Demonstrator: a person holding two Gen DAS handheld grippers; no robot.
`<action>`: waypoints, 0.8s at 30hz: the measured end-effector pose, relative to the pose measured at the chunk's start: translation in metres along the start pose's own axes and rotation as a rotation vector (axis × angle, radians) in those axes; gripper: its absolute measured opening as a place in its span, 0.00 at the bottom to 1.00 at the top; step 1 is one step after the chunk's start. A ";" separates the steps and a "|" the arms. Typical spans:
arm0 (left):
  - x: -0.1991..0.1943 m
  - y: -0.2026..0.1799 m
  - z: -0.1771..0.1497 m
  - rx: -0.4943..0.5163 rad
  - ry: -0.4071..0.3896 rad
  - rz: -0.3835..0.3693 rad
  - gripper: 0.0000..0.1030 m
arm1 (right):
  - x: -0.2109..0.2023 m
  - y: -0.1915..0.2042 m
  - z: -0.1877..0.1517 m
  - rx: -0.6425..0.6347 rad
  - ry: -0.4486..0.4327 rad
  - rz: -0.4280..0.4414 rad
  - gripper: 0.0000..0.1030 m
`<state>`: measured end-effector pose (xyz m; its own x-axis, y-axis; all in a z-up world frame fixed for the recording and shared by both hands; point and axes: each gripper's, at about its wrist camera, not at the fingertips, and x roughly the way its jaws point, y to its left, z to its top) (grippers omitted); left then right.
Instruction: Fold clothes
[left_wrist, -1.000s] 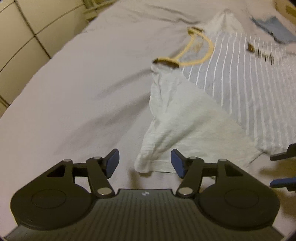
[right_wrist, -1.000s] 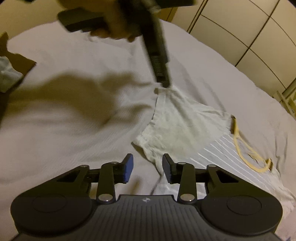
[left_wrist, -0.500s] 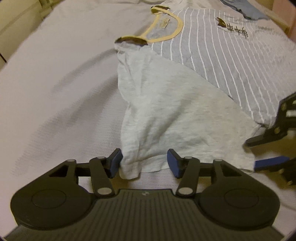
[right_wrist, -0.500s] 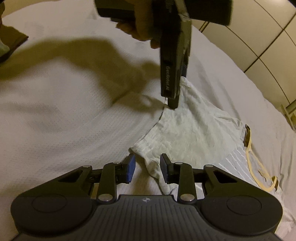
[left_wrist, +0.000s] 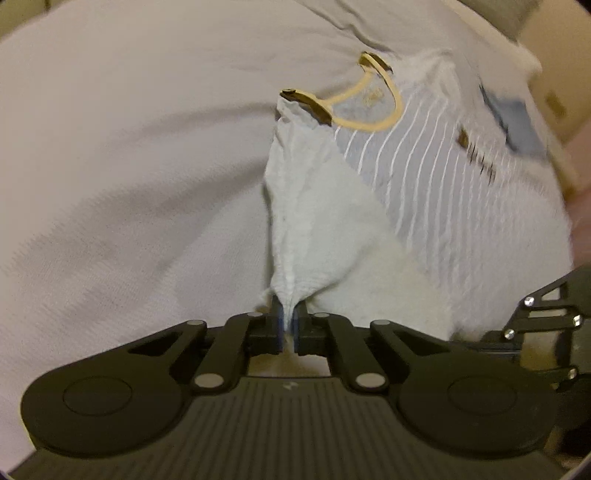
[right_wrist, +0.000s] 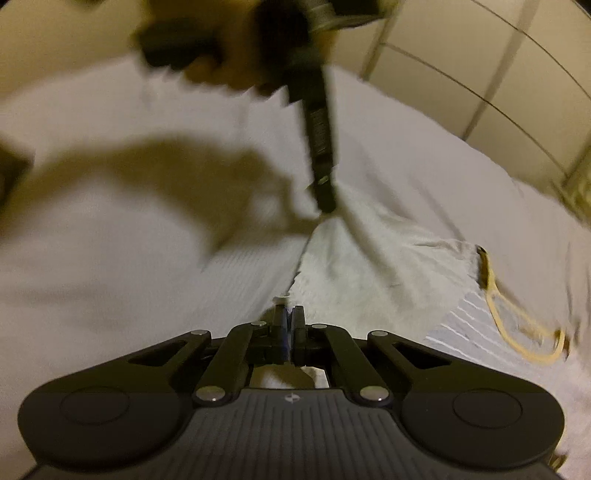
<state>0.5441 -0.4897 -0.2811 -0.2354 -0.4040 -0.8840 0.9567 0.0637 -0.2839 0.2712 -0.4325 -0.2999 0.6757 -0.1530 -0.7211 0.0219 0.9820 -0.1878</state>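
A grey shirt with white stripes and a yellow collar lies on the bed, one side folded over so its pale inside faces up. My left gripper is closing its jaws on the near corner of that pale flap; the pads press the cloth, which is drawn into a ridge. My right gripper is closing on another edge of the same flap, cloth pinched between its pads. The right wrist view shows the left gripper from the side, blurred, with a hand holding it.
The pale bed sheet spreads to the left of the shirt. A blue cloth lies beyond the shirt's far side. Cupboard doors stand behind the bed. My right gripper's linkage shows at the right edge of the left wrist view.
Both grippers went from open to shut on the pale flap's edge. The left one moved in over the flap's corner and turned; the cloth now bunches into a ridge.
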 end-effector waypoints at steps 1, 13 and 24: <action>-0.001 -0.001 0.005 -0.025 -0.012 -0.009 0.02 | -0.006 -0.011 0.001 0.061 -0.016 0.010 0.00; 0.020 -0.037 0.050 -0.106 -0.157 0.023 0.26 | -0.032 -0.105 -0.034 0.529 0.028 -0.030 0.00; 0.021 -0.056 0.029 -0.032 -0.210 0.116 0.37 | -0.043 -0.107 -0.054 0.522 0.108 -0.084 0.13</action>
<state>0.4906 -0.5282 -0.2728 -0.0806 -0.5732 -0.8155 0.9686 0.1480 -0.1997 0.2004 -0.5367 -0.2852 0.5767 -0.2172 -0.7875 0.4545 0.8863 0.0884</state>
